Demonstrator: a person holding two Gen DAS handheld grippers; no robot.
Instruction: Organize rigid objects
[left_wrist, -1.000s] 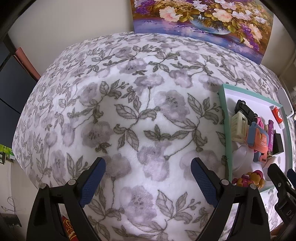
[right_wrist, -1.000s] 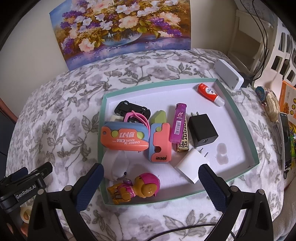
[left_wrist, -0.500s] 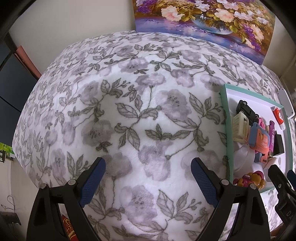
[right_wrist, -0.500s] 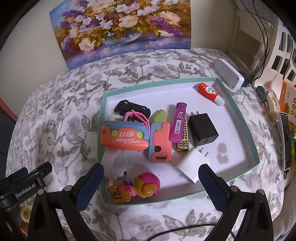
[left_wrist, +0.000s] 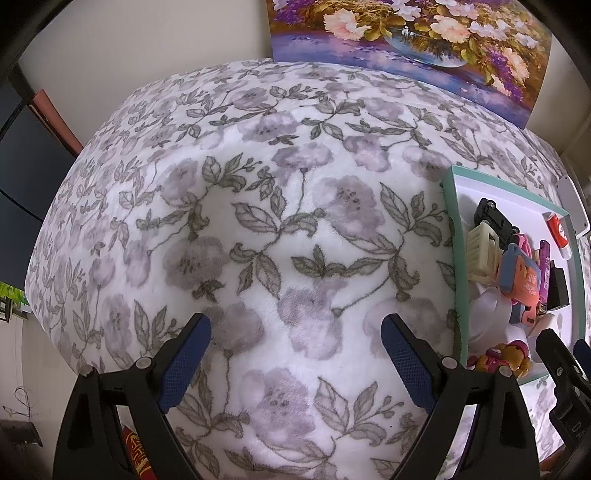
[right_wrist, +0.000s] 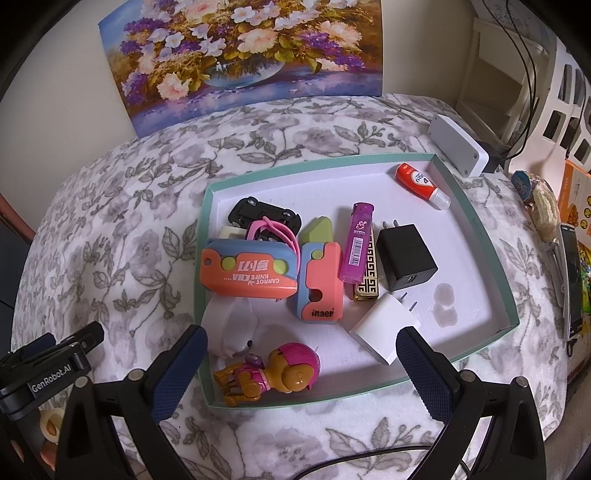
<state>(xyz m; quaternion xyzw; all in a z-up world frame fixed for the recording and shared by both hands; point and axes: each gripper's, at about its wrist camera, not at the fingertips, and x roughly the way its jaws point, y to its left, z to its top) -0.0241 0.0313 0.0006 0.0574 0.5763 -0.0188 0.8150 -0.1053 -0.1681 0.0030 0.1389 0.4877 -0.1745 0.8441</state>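
Across a floral blanket spread over a raised surface, a flower painting leans against the pale far wall. Both claws hover with jaws spread wide and nothing held: the left gripper over bare blanket, the right gripper above the near edge of a green-rimmed tray.

Only the right wrist view shows the tray whole. It holds a black toy car, an orange and blue carrot knife, a second one just right of it, a purple lighter lying across a gold lighter, a black charger, a white charger, a red and white tube in the far right corner and a pink-helmeted toy figure near the front. The same view takes in a white box and shelving at the far right.

The left wrist view catches the tray only at its right edge, with a cream slatted piece that the other view mostly hides, plus dark furniture to the left.

Compared with a second ago, the left view has shifted slightly; the tray's contents lie unmoved.
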